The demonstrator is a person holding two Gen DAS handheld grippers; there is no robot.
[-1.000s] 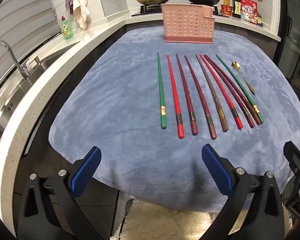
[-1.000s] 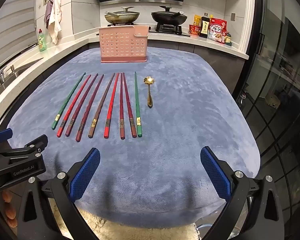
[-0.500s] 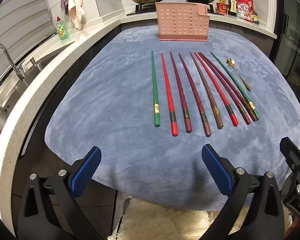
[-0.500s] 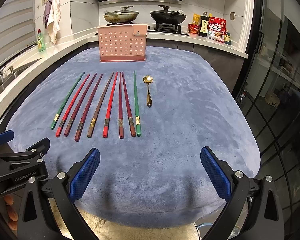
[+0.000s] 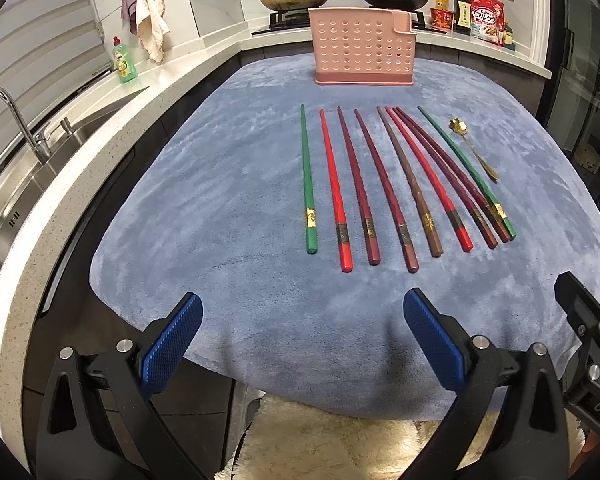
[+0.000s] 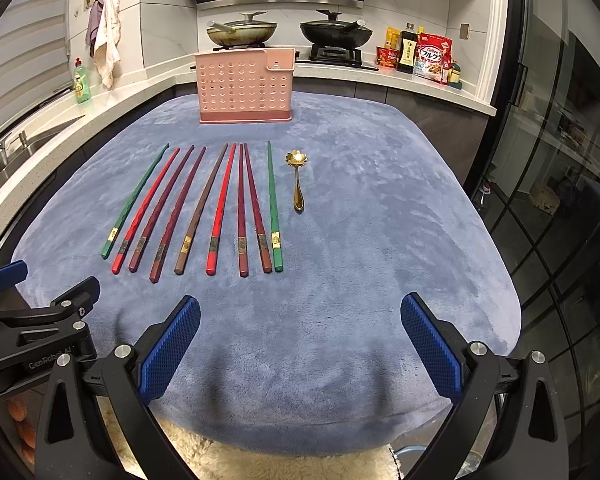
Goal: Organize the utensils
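Both grippers hang over the near edge of the blue mat [image 6: 380,240], empty. The left gripper [image 5: 300,344] has its blue pads [image 5: 168,344] spread wide; the right gripper [image 6: 300,344] is likewise spread, nothing between its pads [image 6: 432,352]. In the right wrist view the left gripper sits at the near left corner of the mat.

Nine chopsticks [image 6: 220,208] lie in a row on the middle of the mat, well apart from both grippers, butt ends toward the near edge and tips toward the far edge. Order from the left: green chopstick [image 5: 307,184], red, two maroon, brown, red, two maroon, green. The two maroon sticks toward the right run close together and converge at the tips. The rightmost green stick [image 6: 273,208] lies just beside them. A gold spoon [image 6: 297,178] lies just right of that stick, bowl toward the far edge, not touching it.

A pink holder [image 6: 244,88] with a perforated front stands upright at the far edge of the mat, beyond the chopstick tips and apart from them. Its contents cannot be told from either view.

Two pans [image 6: 240,32] sit on the stove behind the holder. A sink [image 5: 40,176] lies to the left of the mat.
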